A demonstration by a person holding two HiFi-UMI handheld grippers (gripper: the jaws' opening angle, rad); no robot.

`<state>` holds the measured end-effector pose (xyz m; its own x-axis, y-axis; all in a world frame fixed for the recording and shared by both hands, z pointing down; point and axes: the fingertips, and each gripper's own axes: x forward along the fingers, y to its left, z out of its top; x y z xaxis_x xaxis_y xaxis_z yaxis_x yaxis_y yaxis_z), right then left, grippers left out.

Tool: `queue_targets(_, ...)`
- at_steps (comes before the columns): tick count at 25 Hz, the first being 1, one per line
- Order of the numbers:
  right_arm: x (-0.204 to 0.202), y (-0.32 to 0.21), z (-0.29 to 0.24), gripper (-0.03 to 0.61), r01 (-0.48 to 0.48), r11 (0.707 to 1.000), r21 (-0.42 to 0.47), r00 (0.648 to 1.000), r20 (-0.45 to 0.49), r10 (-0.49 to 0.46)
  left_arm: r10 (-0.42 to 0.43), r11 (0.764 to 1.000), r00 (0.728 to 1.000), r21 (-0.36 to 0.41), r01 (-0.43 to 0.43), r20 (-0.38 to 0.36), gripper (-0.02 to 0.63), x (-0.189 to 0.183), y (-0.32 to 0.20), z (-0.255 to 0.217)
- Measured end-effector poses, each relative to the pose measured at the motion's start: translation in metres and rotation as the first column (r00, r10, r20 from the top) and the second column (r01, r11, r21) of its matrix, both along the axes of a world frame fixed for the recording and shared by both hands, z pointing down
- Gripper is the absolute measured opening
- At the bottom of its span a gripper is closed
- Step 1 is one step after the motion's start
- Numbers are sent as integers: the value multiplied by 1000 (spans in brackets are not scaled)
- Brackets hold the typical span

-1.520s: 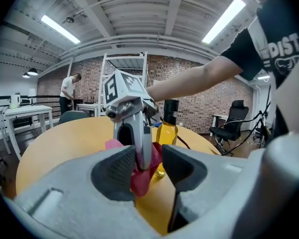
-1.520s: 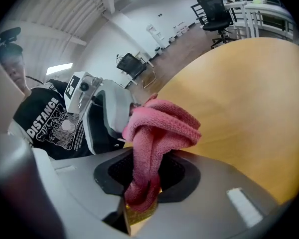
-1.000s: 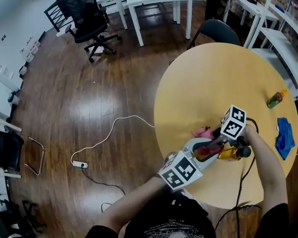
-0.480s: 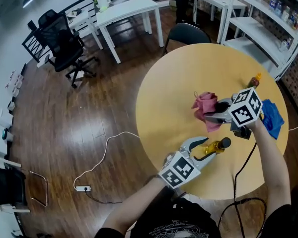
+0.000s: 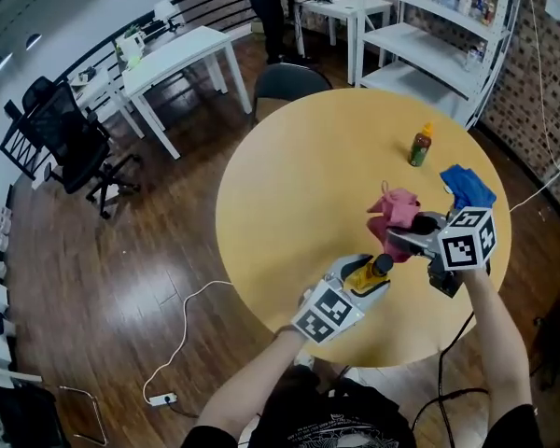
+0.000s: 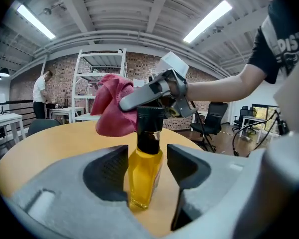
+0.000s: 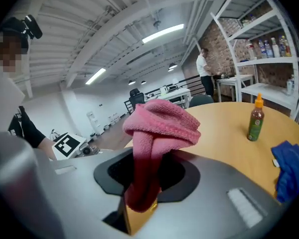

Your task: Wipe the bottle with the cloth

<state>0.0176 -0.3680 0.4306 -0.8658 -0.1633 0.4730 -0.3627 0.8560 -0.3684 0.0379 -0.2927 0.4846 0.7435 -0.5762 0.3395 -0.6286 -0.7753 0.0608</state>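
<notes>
The bottle (image 5: 367, 275) stands upright, cap up, on the tabletop (image 5: 299, 194) between the just-opened, parted jaws of the left hand-held gripper (image 6: 148, 163), while the right hand-held gripper (image 7: 144, 178) clamps the pink cloth (image 7: 162, 121) just beyond the bottle's cap.

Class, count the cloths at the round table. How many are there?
2. The pink cloth is clamped in the right gripper; the blue cloth lies on the table near its right edge. None seems hidden.
</notes>
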Motion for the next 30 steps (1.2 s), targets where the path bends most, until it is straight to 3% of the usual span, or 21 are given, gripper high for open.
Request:
queue_targets(10, 33, 40, -2, 103, -231, 973, 7, 969, 95, 229, 42, 998, 999, 41, -43, 17, 238, 8, -6, -4)
queue_targets(16, 32, 78, -28, 101, -287, 954, 87, 950, 156, 271, 70, 997, 997, 40, -71, 18, 233, 10, -5, -3)
queue_targets(22, -3, 110, -71, 101, -211, 924, 318, 975, 142, 174, 104, 994, 994, 40, -105, 29, 232, 14, -1, -3)
queue_targets(25, -26, 116, -81, 103, -124, 922, 366, 990, 113, 89, 110, 993, 994, 41, -111, 29, 230, 15, -1, -4)
queue_targets(30, -52, 107, -72, 103, -2, 916, 401, 1000, -16, 9, 131, 990, 991, 49, -133, 32, 232, 18, 2, -6)
